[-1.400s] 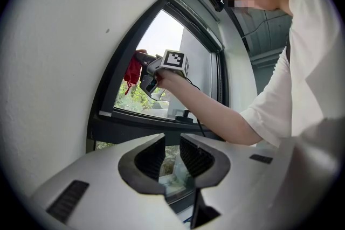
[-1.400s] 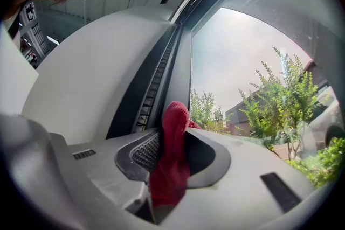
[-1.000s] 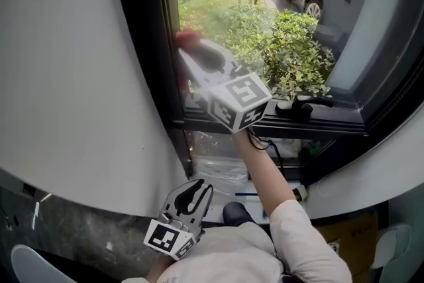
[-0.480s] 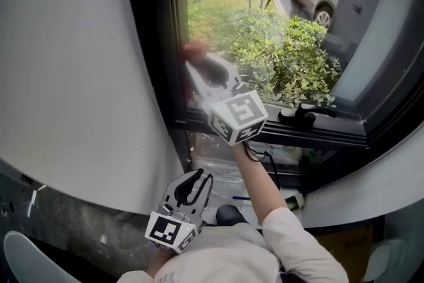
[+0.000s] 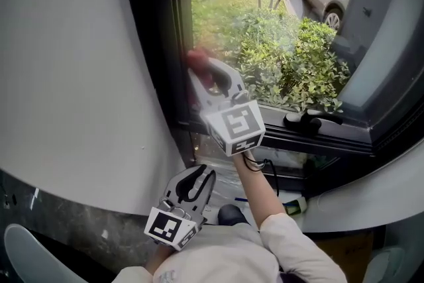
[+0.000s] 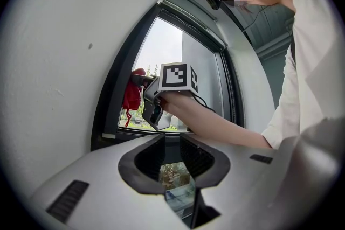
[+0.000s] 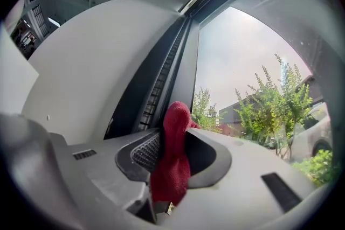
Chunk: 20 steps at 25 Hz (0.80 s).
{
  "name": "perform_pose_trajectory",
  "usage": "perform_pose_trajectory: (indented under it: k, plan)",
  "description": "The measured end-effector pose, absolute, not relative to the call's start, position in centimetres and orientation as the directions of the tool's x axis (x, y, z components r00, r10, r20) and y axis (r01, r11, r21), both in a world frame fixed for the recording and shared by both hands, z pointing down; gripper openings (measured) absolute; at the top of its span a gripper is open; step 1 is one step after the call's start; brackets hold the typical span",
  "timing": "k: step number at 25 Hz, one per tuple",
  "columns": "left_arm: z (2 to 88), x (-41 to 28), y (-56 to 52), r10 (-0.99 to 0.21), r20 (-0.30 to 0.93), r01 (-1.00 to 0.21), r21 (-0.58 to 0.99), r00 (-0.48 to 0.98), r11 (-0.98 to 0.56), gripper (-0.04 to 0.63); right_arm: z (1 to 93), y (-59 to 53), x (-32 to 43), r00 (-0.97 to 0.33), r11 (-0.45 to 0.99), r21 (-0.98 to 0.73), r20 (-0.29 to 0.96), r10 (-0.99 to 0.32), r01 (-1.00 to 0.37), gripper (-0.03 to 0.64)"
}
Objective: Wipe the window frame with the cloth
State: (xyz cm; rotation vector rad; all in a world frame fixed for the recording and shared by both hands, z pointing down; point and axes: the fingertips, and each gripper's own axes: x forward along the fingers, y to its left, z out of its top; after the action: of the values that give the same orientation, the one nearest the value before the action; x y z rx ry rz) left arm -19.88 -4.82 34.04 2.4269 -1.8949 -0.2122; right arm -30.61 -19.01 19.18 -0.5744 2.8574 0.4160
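Since a second ago the right gripper looks to have slid a bit down the upright toward the sill, cloth with it; the head camera shifted too, so it's only slight.

Left gripper [image 5: 194,183] hangs low by the person's lap, jaws closed on nothing, well apart from the window.

Window frame [image 5: 164,43]: dark upright member, long axis vertical, lying just left of the right gripper.

Red cloth [image 5: 197,60] is bunched and sticks out past the jaw tips, at the upright's inner edge beside the glass. Contact is likely, but I can't confirm it.

Right gripper [image 5: 207,76] is clamped on the cloth [image 7: 172,153], pointing up and left. It's the nearer one by far. The next stroke probably runs along the upright, keeping the cloth pushed left.
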Motion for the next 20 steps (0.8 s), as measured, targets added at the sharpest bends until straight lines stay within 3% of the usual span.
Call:
perform_pose_trajectory:
  k: [20]
  plan:
    - [34.5,-20.3,-5.2,-0.969,-0.07,-0.958,0.146,0.238,-0.246,0.091,22.2,-19.1,-30.7,-0.916,0.897,0.208,-0.192,-0.353,-0.39,0.107]
